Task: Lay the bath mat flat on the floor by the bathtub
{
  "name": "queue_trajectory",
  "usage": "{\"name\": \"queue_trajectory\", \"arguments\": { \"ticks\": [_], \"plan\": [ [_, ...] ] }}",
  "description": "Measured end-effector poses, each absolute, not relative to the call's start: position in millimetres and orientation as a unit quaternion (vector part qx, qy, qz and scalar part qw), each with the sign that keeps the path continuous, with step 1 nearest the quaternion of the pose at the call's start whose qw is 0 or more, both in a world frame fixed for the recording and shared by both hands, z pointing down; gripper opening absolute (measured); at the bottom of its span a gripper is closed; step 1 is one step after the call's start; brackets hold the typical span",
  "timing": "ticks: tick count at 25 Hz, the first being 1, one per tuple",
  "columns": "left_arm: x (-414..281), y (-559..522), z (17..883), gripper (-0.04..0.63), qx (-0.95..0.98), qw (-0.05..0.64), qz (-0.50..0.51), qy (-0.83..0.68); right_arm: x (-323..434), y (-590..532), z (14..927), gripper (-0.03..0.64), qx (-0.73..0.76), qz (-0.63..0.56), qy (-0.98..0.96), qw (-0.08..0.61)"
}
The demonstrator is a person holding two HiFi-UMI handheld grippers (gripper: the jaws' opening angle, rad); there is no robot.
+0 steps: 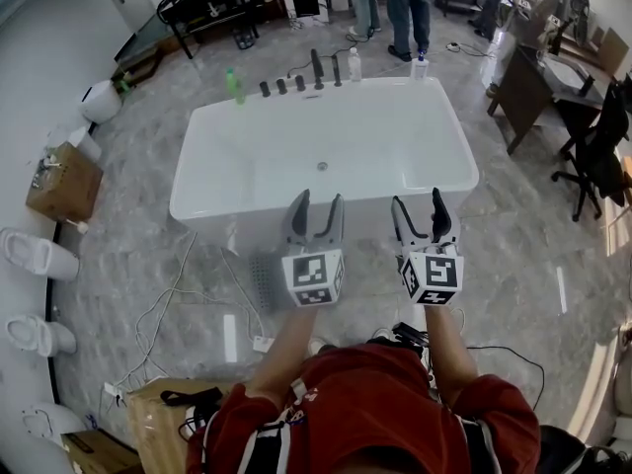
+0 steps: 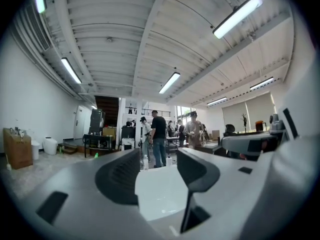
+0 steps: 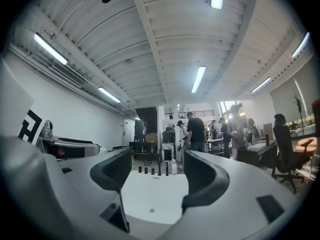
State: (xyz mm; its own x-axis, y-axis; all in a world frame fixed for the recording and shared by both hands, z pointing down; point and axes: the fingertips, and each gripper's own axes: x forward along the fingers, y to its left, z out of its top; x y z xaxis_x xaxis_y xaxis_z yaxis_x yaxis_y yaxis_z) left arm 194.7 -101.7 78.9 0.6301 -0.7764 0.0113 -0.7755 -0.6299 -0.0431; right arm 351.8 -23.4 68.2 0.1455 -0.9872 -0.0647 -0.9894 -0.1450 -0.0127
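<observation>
**Mat down by the tub, both grippers empty**

The grey mat (image 1: 265, 282) lies flat on the floor (image 1: 513, 255) just beside the near wall of the tub (image 1: 326, 156). Its surface is dotted and its left edge is straight. The left hand-held gripper (image 1: 319, 200) hides its right part, so I can't tell its long axis. Both the left and the right hand-held gripper (image 1: 417, 200) point at the tub — jaws spread, nothing between them.

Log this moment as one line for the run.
left gripper: open, empty | right gripper: open, empty | both level, above near rim of bathtub | grey mat: on floor by bathtub, partly behind left gripper
</observation>
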Motion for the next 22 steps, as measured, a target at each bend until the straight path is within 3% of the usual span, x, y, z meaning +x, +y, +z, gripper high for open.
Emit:
{"name": "queue_trajectory", "arguments": {
  "ticks": [8, 14, 22],
  "plan": [
    [194, -100, 77, 0.116, -0.905, 0.018, -0.007, 0.425, 339, -28, 65, 0.207, -0.749, 0.027, 0.661, 0.035],
    [188, -95, 72, 0.038, -0.908, 0.023, -0.002, 0.419, 323, -32, 64, 0.035, -0.744, 0.025, 0.667, 0.031],
    [191, -90, 70, 0.014, -0.912, 0.028, 0.000, 0.410, 319, -32, 68, 0.011, -0.748, 0.017, 0.663, 0.016]
  ]
}}
